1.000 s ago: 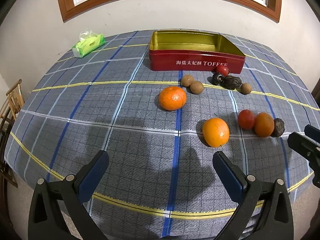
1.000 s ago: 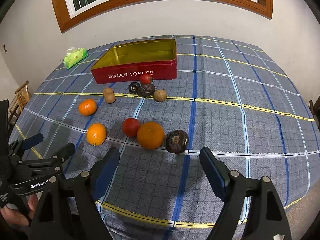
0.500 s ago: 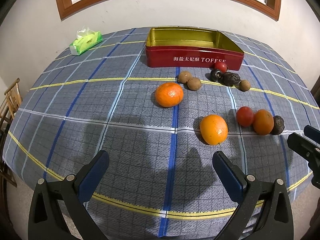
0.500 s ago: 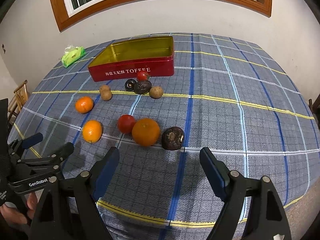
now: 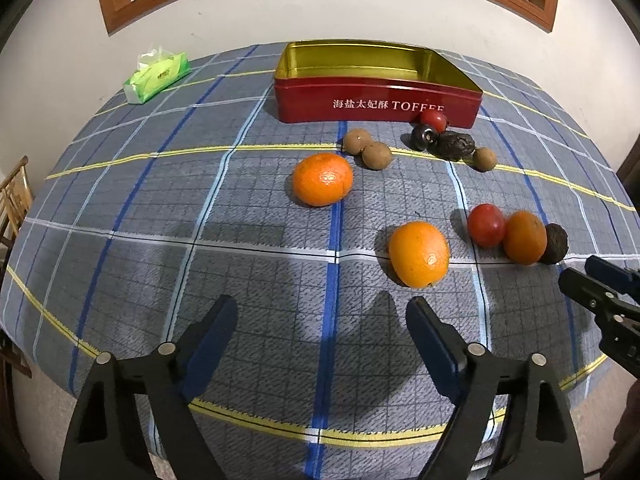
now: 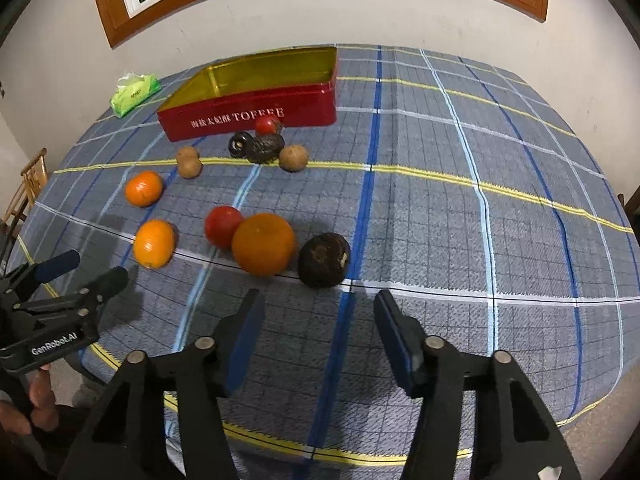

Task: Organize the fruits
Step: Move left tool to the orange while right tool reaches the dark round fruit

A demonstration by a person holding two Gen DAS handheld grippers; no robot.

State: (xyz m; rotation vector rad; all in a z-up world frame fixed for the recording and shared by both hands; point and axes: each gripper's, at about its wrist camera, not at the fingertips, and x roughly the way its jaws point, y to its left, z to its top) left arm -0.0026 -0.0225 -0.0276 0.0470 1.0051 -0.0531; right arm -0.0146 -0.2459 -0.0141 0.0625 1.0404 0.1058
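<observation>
Fruit lies loose on the checked tablecloth in front of an empty red toffee tin (image 5: 378, 102) (image 6: 256, 108). My left gripper (image 5: 322, 324) hangs over the near cloth, its jaws closing with nothing between them; an orange (image 5: 419, 253) lies just beyond its right finger and another orange (image 5: 322, 179) farther off. My right gripper (image 6: 318, 318) also hovers with jaws closing on nothing. Right ahead of it sit a dark round fruit (image 6: 324, 260), a large orange (image 6: 264, 249) and a red tomato (image 6: 223, 226). Small brown and dark fruits (image 6: 262, 149) cluster by the tin.
A green tissue pack (image 5: 157, 77) lies at the far left of the table, near the wall. A wooden chair (image 6: 30, 182) stands past the left edge. The table's near edge runs just under both grippers. A hand (image 6: 38, 396) holds the left gripper's handle.
Both grippers' jaws have narrowed, the right one much more. The right gripper has sunk slightly toward the dark fruit and orange. No fruit has moved.
</observation>
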